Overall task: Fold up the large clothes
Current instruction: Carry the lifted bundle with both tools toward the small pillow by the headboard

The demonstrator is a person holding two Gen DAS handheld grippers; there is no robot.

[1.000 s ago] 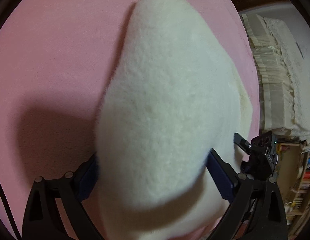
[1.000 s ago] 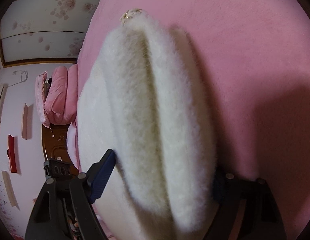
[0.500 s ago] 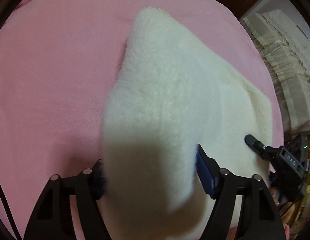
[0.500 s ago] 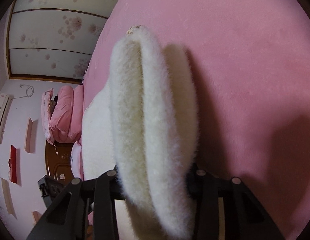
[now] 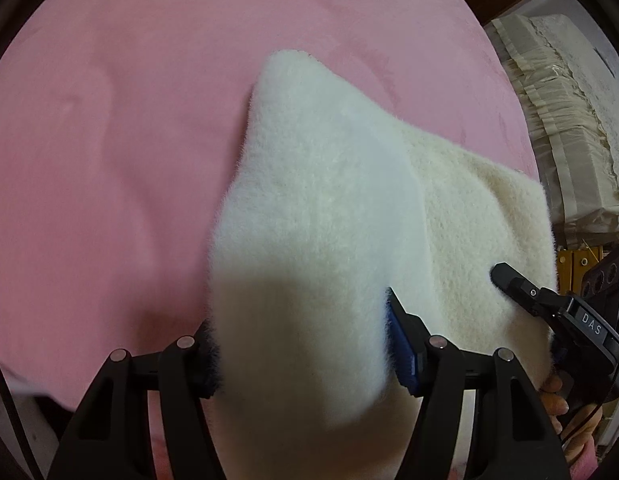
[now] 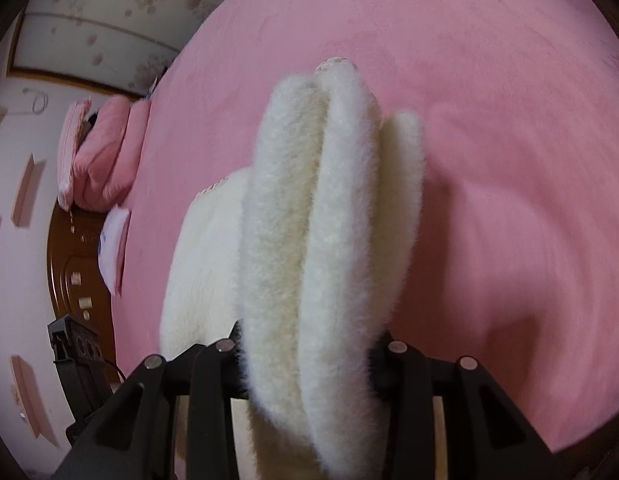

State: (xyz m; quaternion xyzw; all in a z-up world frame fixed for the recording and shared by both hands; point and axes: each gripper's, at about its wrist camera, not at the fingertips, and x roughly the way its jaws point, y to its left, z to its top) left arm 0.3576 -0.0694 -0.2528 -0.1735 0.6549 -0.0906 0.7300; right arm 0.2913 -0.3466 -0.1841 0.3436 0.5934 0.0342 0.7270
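Fluffy garment (image 5: 309,216): cream-white, plain. Bed cover (image 5: 129,120): solid pink, pillows (image 6: 97,156) pink too. Wall panels (image 6: 109,28): pale w/ pink floral spots.

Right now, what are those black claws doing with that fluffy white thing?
A person is folding a fluffy garment on a pink bed. The left gripper has a bunched part between its jaws, which are closing. The right gripper pinches several thick folds. Part of the garment hangs from them; the rest lies on the bed.
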